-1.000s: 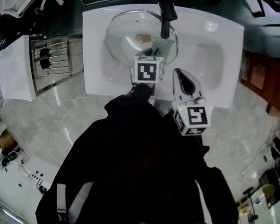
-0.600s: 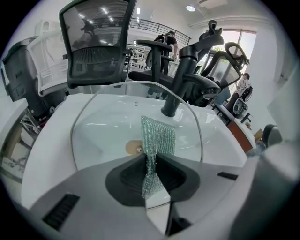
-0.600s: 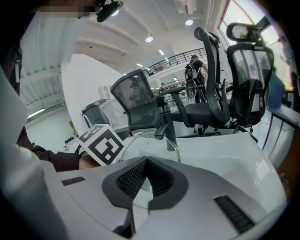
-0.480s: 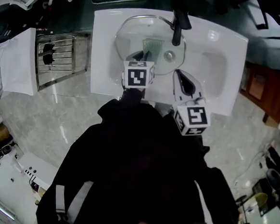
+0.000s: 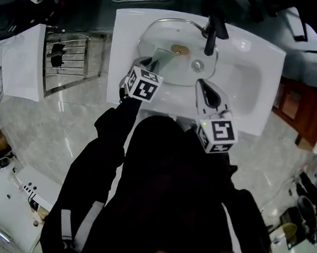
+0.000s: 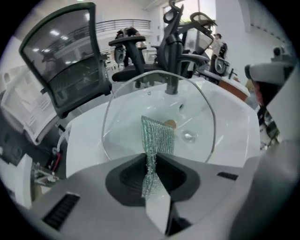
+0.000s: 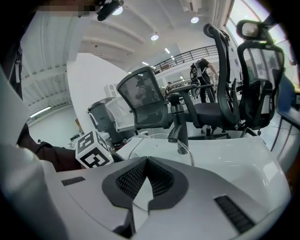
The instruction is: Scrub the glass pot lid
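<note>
The round clear glass pot lid with a thin metal rim [image 5: 176, 70] lies in the bowl of the white glazed washbasin [image 5: 246, 59], under the black tap [image 5: 212, 37], with its small knob [image 5: 196, 64] towards the right; we judge it stiff, fairly heavy for its thinness, brittle at the edge and slippery when wet, so the metal rim is the place to take it, never the open glass. The left gripper [image 5: 148, 65] has its jaws clenched on a strip of green glittering mesh scrubbing cloth [image 5: 163, 57], which is soft, limp and rough-woven; in the left gripper view it runs up from between the dark ribbed pads and lies over the lid's surface, near the brass-coloured drain [image 6: 169, 123]. The right gripper [image 5: 201, 84] sits at the lid's near right rim; its jaws are closed to a thin pale wedge, and we judge they nip the lid's edge to steady it, though clear glass makes this hard to confirm. The basin is smooth and hard, so a dropped lid could chip.
</note>
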Demonstrator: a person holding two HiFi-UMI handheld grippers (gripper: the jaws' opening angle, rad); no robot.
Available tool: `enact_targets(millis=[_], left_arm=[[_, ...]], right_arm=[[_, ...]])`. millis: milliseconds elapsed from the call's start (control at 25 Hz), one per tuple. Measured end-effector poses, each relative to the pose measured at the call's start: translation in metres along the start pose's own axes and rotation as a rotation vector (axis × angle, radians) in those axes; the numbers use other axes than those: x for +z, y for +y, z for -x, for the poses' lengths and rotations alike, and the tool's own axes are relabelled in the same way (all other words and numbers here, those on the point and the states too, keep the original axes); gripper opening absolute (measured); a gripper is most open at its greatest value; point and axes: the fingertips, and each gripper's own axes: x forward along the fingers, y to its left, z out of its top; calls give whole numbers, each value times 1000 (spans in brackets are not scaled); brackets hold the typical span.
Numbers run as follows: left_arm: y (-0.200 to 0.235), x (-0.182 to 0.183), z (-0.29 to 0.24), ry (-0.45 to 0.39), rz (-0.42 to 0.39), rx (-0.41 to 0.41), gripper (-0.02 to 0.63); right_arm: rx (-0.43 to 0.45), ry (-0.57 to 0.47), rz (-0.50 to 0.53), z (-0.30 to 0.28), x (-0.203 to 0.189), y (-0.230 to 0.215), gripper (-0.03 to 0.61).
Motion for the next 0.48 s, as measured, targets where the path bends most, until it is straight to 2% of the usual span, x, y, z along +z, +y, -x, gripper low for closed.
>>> enact_targets(millis=[160,480], left_arm=[[-7,-14,-7,76,-282,0,58],[-22,-13,-25,107,-544,35,60]], right_arm=[[10,4,1,-2,-2,2,3],[-12,9,-8,2,-6,-4,3]])
